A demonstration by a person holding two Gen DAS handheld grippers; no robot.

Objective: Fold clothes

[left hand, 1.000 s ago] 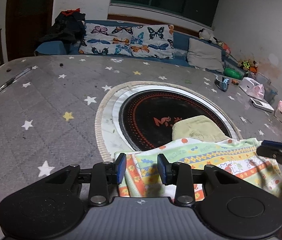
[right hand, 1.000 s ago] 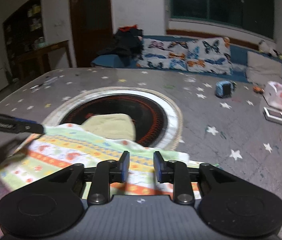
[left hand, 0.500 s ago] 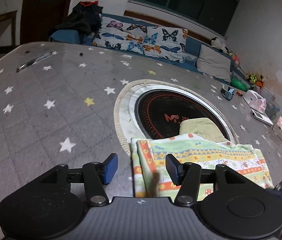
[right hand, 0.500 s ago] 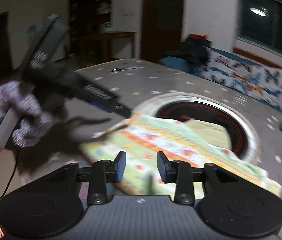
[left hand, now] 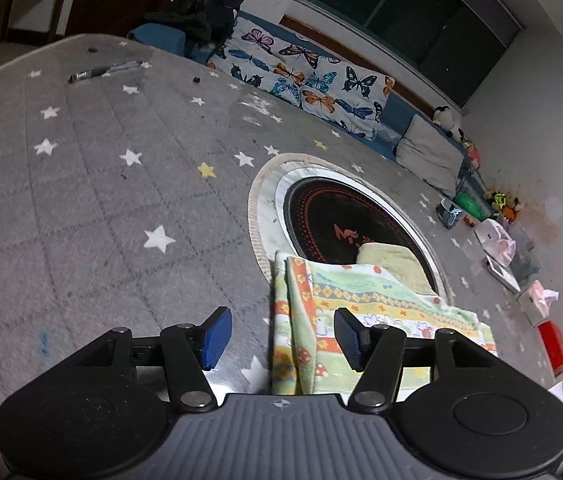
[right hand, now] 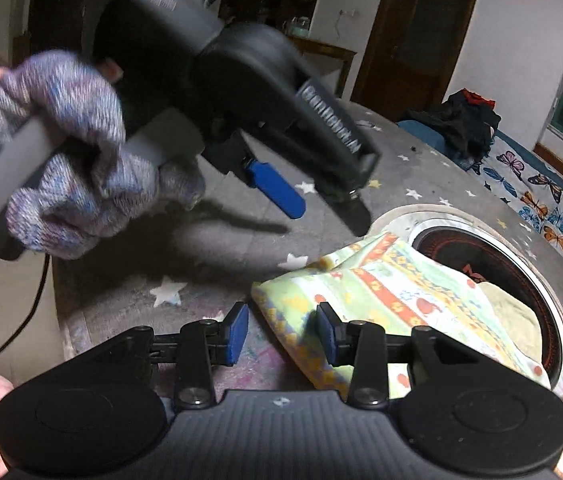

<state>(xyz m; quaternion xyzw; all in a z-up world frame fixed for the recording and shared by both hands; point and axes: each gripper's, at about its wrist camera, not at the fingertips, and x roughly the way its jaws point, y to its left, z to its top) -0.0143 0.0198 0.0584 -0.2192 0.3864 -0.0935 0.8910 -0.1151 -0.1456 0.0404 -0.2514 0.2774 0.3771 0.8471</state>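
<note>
A folded colourful patterned cloth [left hand: 361, 312] lies on the grey star-patterned mat, partly over a pale yellow cloth [left hand: 393, 260] on the round black cooktop [left hand: 337, 216]. My left gripper [left hand: 281, 338] is open and empty above the cloth's left folded edge. My right gripper [right hand: 282, 334] is open with the cloth's near corner [right hand: 285, 312] between its fingers, not clamped. In the right wrist view the left gripper [right hand: 321, 196], held by a gloved hand [right hand: 65, 184], hovers above the mat beyond the cloth.
The grey star mat [left hand: 81, 200] spreads left. Butterfly pillows [left hand: 305, 76] and a dark clothes pile [left hand: 205, 4] sit at the back. Boxes, a red item [left hand: 553, 348] and small clutter line the right edge. A pen [left hand: 105, 70] lies far left.
Both grippers opened and let go of the cloth, which now lies folded on the mat. The right gripper swung around to the cloth's left end; the left gripper lifted and pulled back.
</note>
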